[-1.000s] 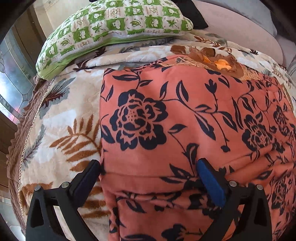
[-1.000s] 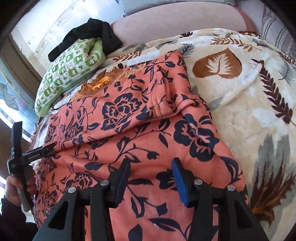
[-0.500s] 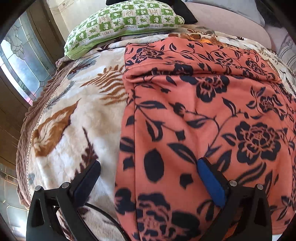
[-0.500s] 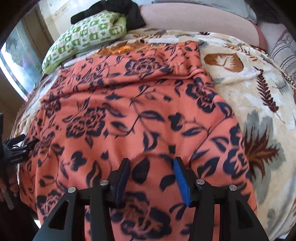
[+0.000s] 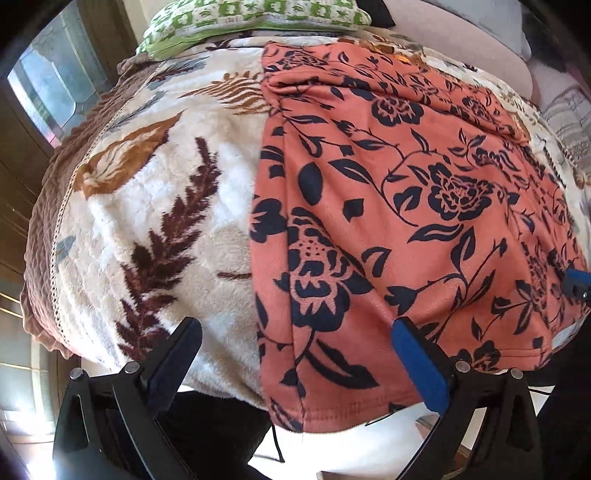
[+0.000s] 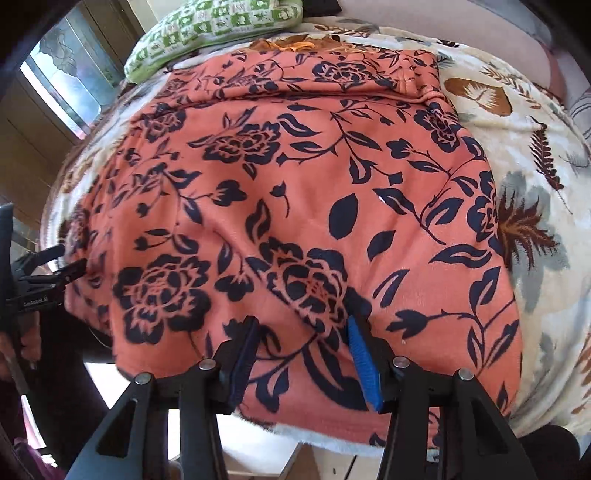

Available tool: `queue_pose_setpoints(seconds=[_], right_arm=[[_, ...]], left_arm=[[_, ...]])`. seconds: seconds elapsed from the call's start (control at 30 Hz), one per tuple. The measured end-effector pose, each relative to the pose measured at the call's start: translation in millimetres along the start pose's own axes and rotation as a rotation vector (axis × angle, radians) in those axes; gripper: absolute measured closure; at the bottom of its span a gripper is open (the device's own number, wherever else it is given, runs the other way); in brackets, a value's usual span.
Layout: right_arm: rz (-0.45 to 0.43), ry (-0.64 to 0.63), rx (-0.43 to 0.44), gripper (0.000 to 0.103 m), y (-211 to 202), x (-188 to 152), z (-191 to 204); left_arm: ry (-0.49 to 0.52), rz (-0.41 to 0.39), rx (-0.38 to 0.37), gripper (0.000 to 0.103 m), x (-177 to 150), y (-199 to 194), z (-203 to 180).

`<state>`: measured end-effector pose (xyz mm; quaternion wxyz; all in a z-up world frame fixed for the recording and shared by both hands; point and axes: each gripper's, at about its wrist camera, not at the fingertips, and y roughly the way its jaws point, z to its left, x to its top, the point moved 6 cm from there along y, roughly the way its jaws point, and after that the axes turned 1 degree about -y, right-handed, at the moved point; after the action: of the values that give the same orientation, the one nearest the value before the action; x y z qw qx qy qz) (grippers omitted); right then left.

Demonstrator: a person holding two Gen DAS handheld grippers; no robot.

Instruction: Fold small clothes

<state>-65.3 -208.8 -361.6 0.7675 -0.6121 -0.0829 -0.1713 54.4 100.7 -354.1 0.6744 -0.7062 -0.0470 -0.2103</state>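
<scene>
Orange floral garment (image 6: 295, 206) flat on blanket (image 5: 155, 206), both jaws apparently apart.

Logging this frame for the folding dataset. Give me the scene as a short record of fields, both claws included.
garment: orange floral garment, spread flat, near hem hanging over the bed edge
surface: leaf-print blanket
left claw: left claw, open wide, straddling the garment's left edge near the hem
right claw: right claw, open, over the near hem, holding nothing
background: green checked pillow at the far end
fold state: not yet folded
</scene>
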Motion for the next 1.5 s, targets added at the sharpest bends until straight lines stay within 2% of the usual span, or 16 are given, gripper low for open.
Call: queue_pose_setpoints(seconds=[0.07, 0.23, 0.43, 0.5, 0.53, 0.7, 0.83, 0.93, 1.0, 1.07, 1.13, 1.2, 1.27, 1.3, 1.33, 1.5], right_arm=[[-0.027, 0.069, 0.084, 0.050, -18.3, 0.0, -11.7], [-0.200, 0.184, 0.084, 0.043, -68.8, 2.0, -55.3], [-0.220, 0.335, 0.089, 0.041, -75.8, 5.2, -104.4], [-0.221, 0.366, 0.098, 0.041, -71.6, 8.0, -116.1], [-0.225, 0.382, 0.106, 0.041, -69.1, 8.3, -119.3], [-0.245, 0.421, 0.153, 0.041, -62.6, 5.8, -129.9], [-0.236, 0.462, 0.188, 0.041, -52.6, 2.5, -139.3], [-0.241, 0.523, 0.230, 0.041, -46.6, -1.4, -151.7], [-0.230, 0.555, 0.254, 0.041, -40.4, -4.1, -157.7], [-0.215, 0.573, 0.279, 0.041, -32.4, -6.7, -160.3], [-0.228, 0.565, 0.295, 0.039, -32.7, -6.3, -157.1], [-0.207, 0.516, 0.309, 0.040, -30.9, -5.1, -147.1], [-0.174, 0.442, 0.286, 0.048, -27.2, -4.1, -134.5], [-0.156, 0.398, 0.268, 0.061, -24.9, -4.0, -127.1], [-0.148, 0.363, 0.239, 0.066, -23.0, -4.3, -122.0], [-0.155, 0.346, 0.212, 0.062, -20.0, -6.0, -118.1]], left_arm=[[-0.049, -0.024, 0.022, 0.001, 5.8, -14.6, 19.1], [-0.168, 0.000, 0.013, 0.001, 13.3, -23.6, 49.3], [-0.171, 0.065, -0.068, 0.005, -3.7, -1.7, 26.6], [-0.148, 0.091, -0.109, 0.041, -4.6, 8.5, 16.3], [-0.142, 0.114, -0.126, 0.052, -5.6, 14.1, 11.5], [-0.077, 0.077, -0.140, 0.076, -4.2, 11.9, -3.2], [-0.061, 0.067, -0.161, 0.076, -1.9, 7.5, -7.8], [-0.098, 0.069, -0.151, 0.052, 7.3, 13.9, -5.2], [-0.120, 0.064, -0.172, 0.047, 12.0, 16.6, -3.9], [-0.114, 0.065, -0.187, 0.049, 11.2, 17.1, -4.2], [-0.102, 0.065, -0.215, 0.067, 6.8, 15.1, -6.4], [-0.094, 0.066, -0.243, 0.092, 1.9, 13.5, -15.6], [-0.087, 0.062, -0.248, 0.094, 2.8, 11.6, -19.4], [-0.088, 0.061, -0.254, 0.094, 2.7, 9.5, -20.7], [-0.090, 0.060, -0.259, 0.094, 3.5, 9.3, -20.7], [-0.113, 0.088, -0.277, 0.087, 6.7, 18.3, -20.1]])
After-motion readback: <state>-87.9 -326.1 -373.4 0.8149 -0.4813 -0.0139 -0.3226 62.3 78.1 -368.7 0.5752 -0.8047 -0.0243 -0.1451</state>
